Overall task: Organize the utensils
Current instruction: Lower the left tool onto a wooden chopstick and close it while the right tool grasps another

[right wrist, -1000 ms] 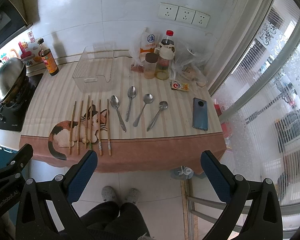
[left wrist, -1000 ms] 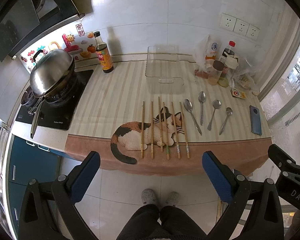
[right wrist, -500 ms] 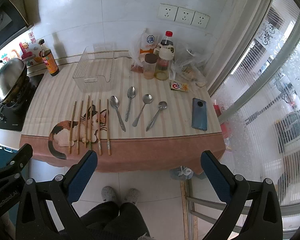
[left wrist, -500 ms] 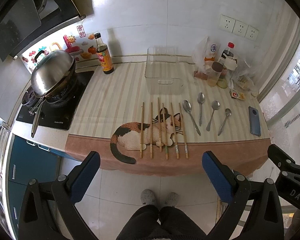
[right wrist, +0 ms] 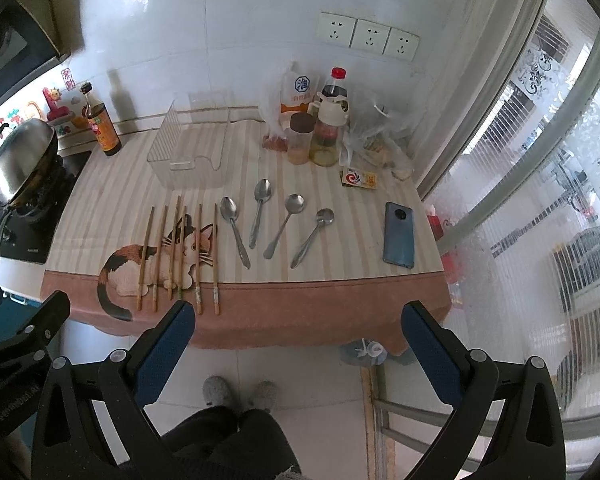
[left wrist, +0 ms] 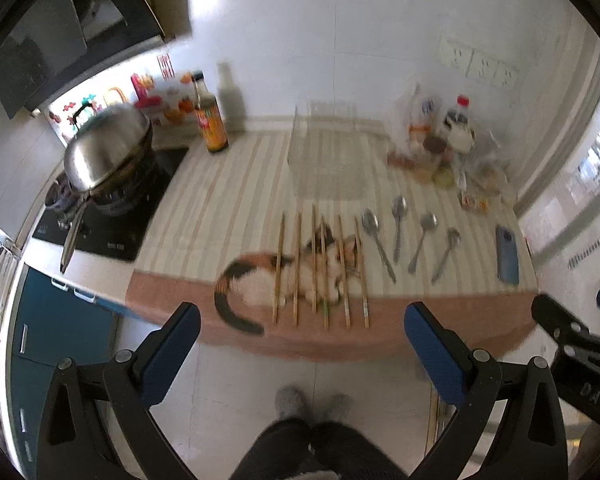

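Several wooden chopsticks [right wrist: 178, 252] lie side by side on the cat-print tablecloth [right wrist: 100, 200], with several metal spoons [right wrist: 260, 212] to their right. Behind them stands an empty clear plastic bin [right wrist: 192, 148]. The blurred left wrist view shows the same chopsticks [left wrist: 320, 268], spoons [left wrist: 398, 232] and bin [left wrist: 324, 156]. My left gripper [left wrist: 300, 344] and right gripper [right wrist: 298, 340] are both open, held high above the floor in front of the table edge, with nothing between their blue fingers.
A wok [right wrist: 22, 160] sits on the stove at the left, a sauce bottle [right wrist: 102, 126] beside it. Bottles, jars and bags [right wrist: 324, 128] crowd the back right. A phone [right wrist: 399, 234] lies near the right edge. A person's legs and slippers [right wrist: 240, 396] show below.
Both views have shifted slightly, and the left wrist view is now blurred by motion. The table has drawn a little nearer in the right wrist view. Both grippers stay open.
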### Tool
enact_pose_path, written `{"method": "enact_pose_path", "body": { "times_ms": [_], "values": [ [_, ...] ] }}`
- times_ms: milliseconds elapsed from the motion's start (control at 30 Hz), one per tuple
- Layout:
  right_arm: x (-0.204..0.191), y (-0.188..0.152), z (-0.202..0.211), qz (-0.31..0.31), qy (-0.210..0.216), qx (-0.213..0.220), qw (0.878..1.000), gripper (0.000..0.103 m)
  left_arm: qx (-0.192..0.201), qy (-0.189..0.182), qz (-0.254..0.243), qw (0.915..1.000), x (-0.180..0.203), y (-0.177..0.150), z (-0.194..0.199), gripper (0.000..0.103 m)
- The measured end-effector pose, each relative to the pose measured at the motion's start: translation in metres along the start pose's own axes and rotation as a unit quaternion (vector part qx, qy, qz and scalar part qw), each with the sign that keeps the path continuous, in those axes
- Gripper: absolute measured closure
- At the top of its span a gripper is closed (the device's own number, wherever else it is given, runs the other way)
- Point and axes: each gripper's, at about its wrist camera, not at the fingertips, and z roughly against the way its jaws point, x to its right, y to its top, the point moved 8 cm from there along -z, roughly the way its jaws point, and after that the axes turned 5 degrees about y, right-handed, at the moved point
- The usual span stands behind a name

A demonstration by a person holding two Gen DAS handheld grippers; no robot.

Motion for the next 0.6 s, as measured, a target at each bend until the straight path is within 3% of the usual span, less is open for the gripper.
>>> {"method": "enact_pose_path", "body": {
  "times_ms": [100, 233, 367, 433, 533, 567, 600],
  "values": [
    [-0.001, 0.006, -0.01, -0.016, 0.029, 0.015, 0.999, 0.0, 0.053, 0.031, 0.001, 0.9981, -0.01, 0.027, -0.017, 0.0],
    [-0.011, 0.022, -0.041, -0.013, 0.039, 0.038, 0.998, 0.0, 0.057, 0.065, 0.009, 0.9962, -0.032, 0.041, -0.056, 0.0],
    [-0.029, 0.027, -0.092, -0.018, 0.062, 0.009, 0.998, 0.006, 0.003, 0.075, 0.015, 0.9971, -0.051, 0.046, -0.128, 0.0],
    [-0.042, 0.025, -0.125, -0.022, 0.075, -0.017, 0.997, 0.026, -0.026, 0.076, 0.016, 0.9966, -0.057, 0.041, -0.161, 0.0],
    [-0.064, 0.022, -0.18, -0.028, 0.099, -0.063, 0.993, 0.048, -0.092, 0.062, 0.015, 0.9937, -0.061, 0.03, -0.224, 0.001],
    [-0.067, 0.019, -0.192, -0.03, 0.1, -0.073, 0.992, 0.051, -0.109, 0.054, 0.015, 0.9925, -0.06, 0.023, -0.238, 0.003],
    [-0.073, 0.018, -0.209, -0.031, 0.101, -0.085, 0.991, 0.054, -0.126, 0.05, 0.012, 0.9907, -0.06, 0.016, -0.252, 0.012]
  ]
}}
